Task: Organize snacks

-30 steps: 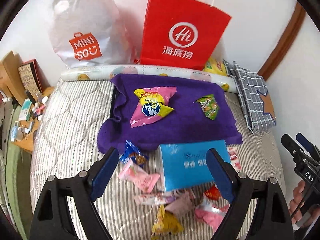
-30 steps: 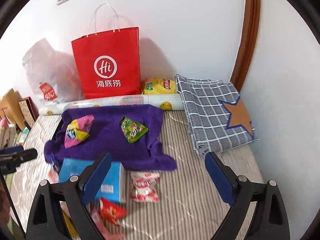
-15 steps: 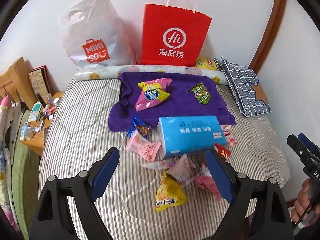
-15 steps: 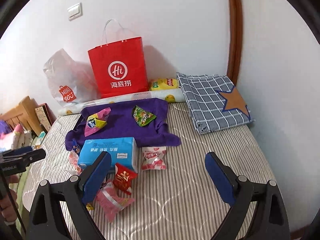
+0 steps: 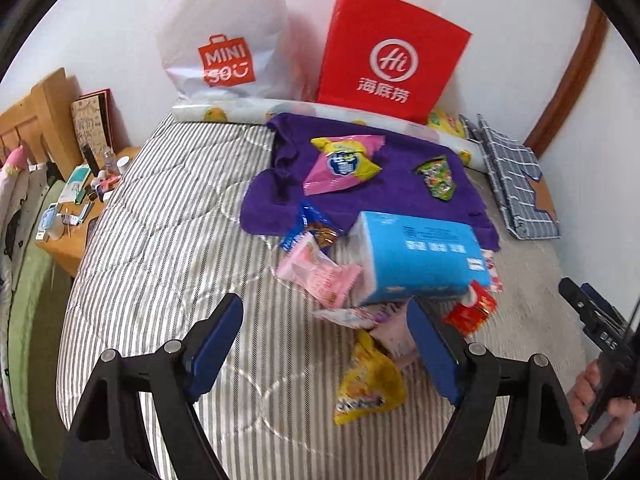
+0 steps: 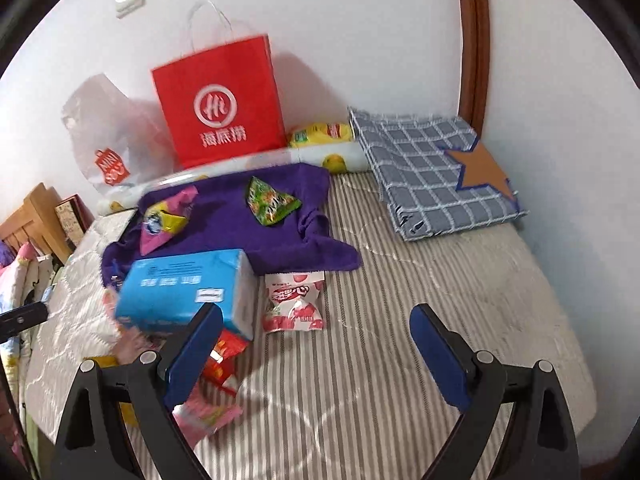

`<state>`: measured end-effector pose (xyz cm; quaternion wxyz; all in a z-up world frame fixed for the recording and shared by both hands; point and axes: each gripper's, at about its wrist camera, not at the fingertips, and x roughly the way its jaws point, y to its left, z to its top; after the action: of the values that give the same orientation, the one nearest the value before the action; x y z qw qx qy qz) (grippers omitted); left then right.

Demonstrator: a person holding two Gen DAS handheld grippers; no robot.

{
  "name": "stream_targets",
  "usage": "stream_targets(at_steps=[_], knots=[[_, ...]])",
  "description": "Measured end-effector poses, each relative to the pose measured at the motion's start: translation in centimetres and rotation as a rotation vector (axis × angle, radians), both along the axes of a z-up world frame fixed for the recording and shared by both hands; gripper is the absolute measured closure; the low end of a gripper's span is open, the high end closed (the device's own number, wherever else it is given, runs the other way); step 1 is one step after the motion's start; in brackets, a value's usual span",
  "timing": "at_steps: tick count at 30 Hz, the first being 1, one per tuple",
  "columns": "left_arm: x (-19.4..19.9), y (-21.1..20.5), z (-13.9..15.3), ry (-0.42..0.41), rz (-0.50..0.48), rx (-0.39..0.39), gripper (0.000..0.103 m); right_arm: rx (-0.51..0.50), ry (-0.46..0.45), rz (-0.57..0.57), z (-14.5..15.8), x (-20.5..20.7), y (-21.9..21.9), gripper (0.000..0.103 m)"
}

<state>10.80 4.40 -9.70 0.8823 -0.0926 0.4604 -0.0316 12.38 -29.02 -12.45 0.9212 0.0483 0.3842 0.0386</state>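
Snack packets lie scattered on a striped bed. On the purple towel [image 5: 400, 184] rest a pink-and-yellow packet [image 5: 340, 166] and a green packet [image 5: 438, 178]. In front of it a blue tissue box [image 5: 420, 256] sits among a pink packet [image 5: 320, 272], a blue packet [image 5: 308, 228], a red packet [image 5: 472, 312] and a yellow packet [image 5: 368, 388]. My left gripper [image 5: 324, 304] hovers above this pile, its jaws closing slightly and gripping nothing. My right gripper [image 6: 316, 310] hangs open over bare bedding near a white-and-red packet [image 6: 294, 302].
A red paper bag [image 5: 388, 56] and a white plastic bag [image 5: 224, 40] lean on the back wall. A checked cloth with a star [image 6: 432, 172] lies at the far right, a yellow chips bag [image 6: 320, 134] beside it. A cluttered bedside table [image 5: 72, 216] stands left.
Both grippers have pulled back from the towel and then sunk toward the bed. The loose packets in front of the blue box have come into the left view.
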Motion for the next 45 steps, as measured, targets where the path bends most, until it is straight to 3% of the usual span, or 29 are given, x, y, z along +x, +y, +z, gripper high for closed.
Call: stream_targets(at_steps=[3, 7, 11, 16, 22, 25, 35, 37, 42, 45], knots=[[1.0, 0.4, -0.8, 0.005, -0.002, 0.017, 0.02, 0.042, 0.065, 0.02, -2.2, 2.9, 0.3, 0.008], [2.2, 0.9, -1.8, 0.01, -0.001, 0.036, 0.02, 0.037, 0.118, 0.056, -4.4, 5.6, 1.3, 0.018], [3.3, 1.8, -3.1, 0.039, 0.019, 0.023, 0.02, 0.013, 0.167, 0.093, -6.4, 7.3, 1.8, 0.039], [4.4, 1.9, -4.3, 0.071, 0.02, 0.025, 0.02, 0.071, 0.216, 0.126, -8.0, 8.2, 1.3, 0.041], [4.6, 1.6, -5.1, 0.089, 0.015, 0.0, 0.02, 0.081, 0.225, 0.128, -8.9, 9.0, 1.6, 0.041], [4.4, 1.4, -5.3, 0.095, 0.005, 0.006, 0.02, 0.077, 0.208, 0.126, -8.9, 9.1, 1.8, 0.055], [3.4, 1.7, -5.0, 0.081, 0.007, 0.002, 0.02, 0.076, 0.228, 0.13, -7.5, 6.3, 0.1, 0.067], [3.2, 1.7, -5.1, 0.081, 0.006, -0.001, 0.02, 0.061, 0.24, 0.125, -7.6, 5.5, -0.7, 0.077], [3.0, 1.6, -5.2, 0.081, 0.008, -0.01, 0.02, 0.103, 0.266, 0.106, -7.6, 4.8, -2.1, 0.077], [3.0, 1.6, -5.3, 0.085, 0.011, -0.016, 0.02, 0.151, 0.266, 0.106, -7.5, 5.2, -2.2, 0.06]])
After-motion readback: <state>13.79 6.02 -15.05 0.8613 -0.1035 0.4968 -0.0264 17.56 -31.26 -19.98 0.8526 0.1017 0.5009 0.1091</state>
